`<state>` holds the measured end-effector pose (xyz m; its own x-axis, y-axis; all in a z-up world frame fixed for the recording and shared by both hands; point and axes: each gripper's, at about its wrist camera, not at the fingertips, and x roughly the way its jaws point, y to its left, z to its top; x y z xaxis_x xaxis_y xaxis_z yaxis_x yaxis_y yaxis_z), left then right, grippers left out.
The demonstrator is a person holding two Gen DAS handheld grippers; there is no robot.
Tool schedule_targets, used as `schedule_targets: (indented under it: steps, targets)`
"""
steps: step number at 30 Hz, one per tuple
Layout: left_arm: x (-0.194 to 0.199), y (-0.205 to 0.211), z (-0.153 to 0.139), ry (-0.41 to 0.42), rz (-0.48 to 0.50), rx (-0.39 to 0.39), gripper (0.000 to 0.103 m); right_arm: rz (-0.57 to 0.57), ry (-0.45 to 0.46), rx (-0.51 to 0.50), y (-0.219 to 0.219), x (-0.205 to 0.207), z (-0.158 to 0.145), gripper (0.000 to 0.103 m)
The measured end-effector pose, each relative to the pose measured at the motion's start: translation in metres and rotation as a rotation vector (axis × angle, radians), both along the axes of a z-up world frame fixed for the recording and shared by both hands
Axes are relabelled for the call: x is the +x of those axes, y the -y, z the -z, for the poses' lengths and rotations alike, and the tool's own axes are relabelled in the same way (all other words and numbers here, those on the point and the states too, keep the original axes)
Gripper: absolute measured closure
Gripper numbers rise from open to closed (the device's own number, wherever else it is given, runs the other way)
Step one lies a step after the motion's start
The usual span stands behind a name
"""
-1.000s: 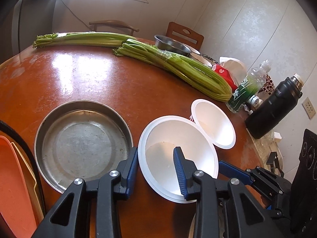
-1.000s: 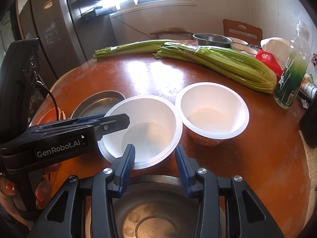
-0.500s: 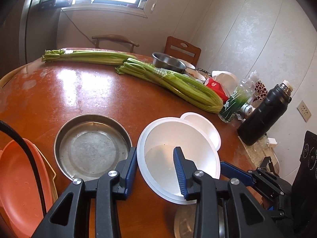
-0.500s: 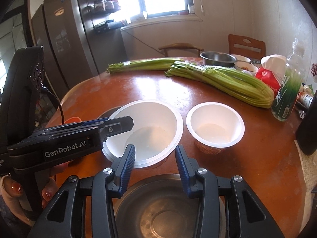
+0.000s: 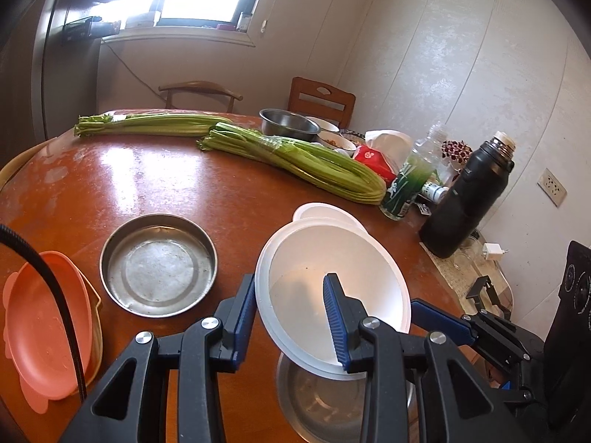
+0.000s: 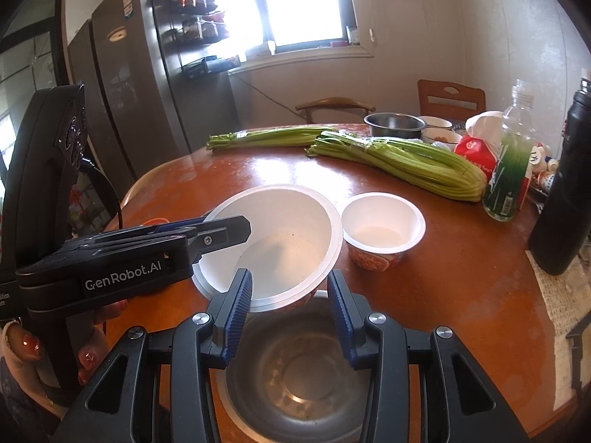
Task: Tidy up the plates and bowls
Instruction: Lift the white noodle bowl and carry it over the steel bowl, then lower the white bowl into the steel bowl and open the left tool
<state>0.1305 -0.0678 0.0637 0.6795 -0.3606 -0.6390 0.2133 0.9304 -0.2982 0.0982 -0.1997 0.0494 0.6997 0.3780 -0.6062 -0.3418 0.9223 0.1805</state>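
White foam, the large bowl (image 5: 332,288) hangs tilted above the table, its mouth facing up and toward the window, its rim clamped between the pads of the left gripper (image 5: 291,317): one finger inside the wall, the other outside. A round bowl has no real long axis; only the tilt matters. Below it the right gripper (image 6: 290,313) holds the rim of a steel pan (image 6: 295,376), jaws closed on the metal edge, as far as the view shows. The small foam bowl (image 6: 382,229) sits upright on the orange-brown table (image 6: 461,277), just beside the lifted one. To nest them well, I judge the large bowl should be levelled before lowering, since a thin foam rim can crack under a twisting grip. Farther out lie a second steel pan (image 5: 159,264), salmon plastic plates (image 5: 40,325) and celery (image 5: 306,158).
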Motion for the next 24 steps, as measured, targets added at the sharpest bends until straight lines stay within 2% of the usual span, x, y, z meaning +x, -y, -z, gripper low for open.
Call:
schedule_targets:
  steps: [11,24]
  targets:
    - [-0.024,0.025,0.015,-0.010,0.047,0.052,0.067,0.036,-0.011,-0.006,0.018,-0.029,0.013,0.058]
    - [-0.034,0.037,0.038,-0.053,0.084,0.069,0.067,0.053,-0.061,-0.018,0.023,-0.047,0.038,0.058]
